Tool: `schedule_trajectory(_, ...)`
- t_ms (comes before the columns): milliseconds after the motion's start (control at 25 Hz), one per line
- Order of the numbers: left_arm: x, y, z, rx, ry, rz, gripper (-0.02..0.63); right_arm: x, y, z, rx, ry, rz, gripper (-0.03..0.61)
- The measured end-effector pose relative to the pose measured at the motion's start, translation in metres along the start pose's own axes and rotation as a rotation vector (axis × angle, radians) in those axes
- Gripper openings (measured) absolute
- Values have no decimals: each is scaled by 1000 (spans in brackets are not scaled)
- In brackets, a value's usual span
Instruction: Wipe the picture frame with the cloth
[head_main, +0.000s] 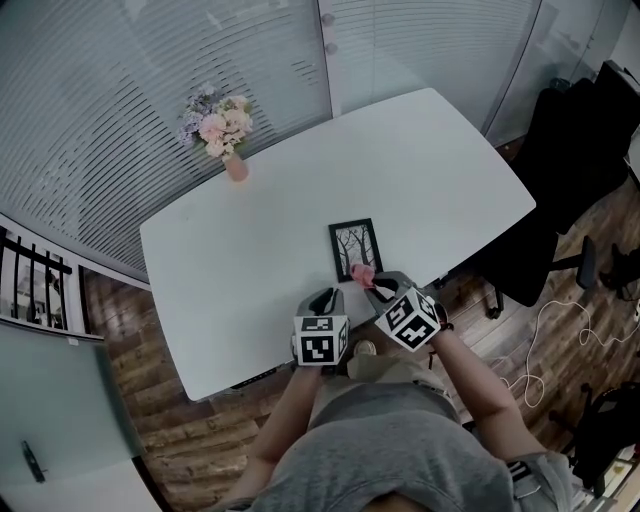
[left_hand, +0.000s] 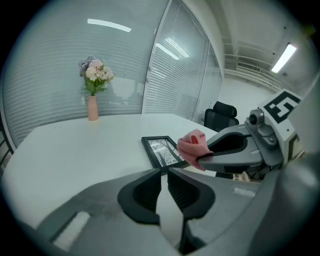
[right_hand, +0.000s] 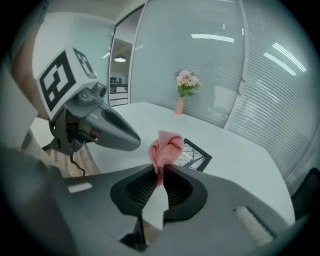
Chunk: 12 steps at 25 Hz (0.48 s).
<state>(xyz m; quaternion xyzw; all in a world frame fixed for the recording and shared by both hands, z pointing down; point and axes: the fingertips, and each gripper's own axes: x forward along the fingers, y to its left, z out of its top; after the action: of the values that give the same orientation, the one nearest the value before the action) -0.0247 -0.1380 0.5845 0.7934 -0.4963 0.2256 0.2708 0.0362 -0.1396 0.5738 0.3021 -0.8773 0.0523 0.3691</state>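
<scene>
Right, my right claw pinches the cloth, bunched over the near corner of the frame, which lies flat on the counter. Left claw alongside, empty, jaws a sliver apart.

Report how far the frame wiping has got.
Done: the crumpled pink cloth is pinched in the right gripper. In hand: it hangs over the near end of the black rectangular picture frame lying flat on the white table. Still to do: the wiping itself; contact is not visible. The left gripper is empty.
</scene>
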Motion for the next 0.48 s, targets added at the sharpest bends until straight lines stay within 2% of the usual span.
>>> schedule_trajectory(200,-31,1,-11,-9,-26,15,17,-25,22,11,166,-84,-18,40)
schedule_trajectory(480,-76,-1,-34,-18,-53,21,2,-53,64,24,260,-170,-42,40)
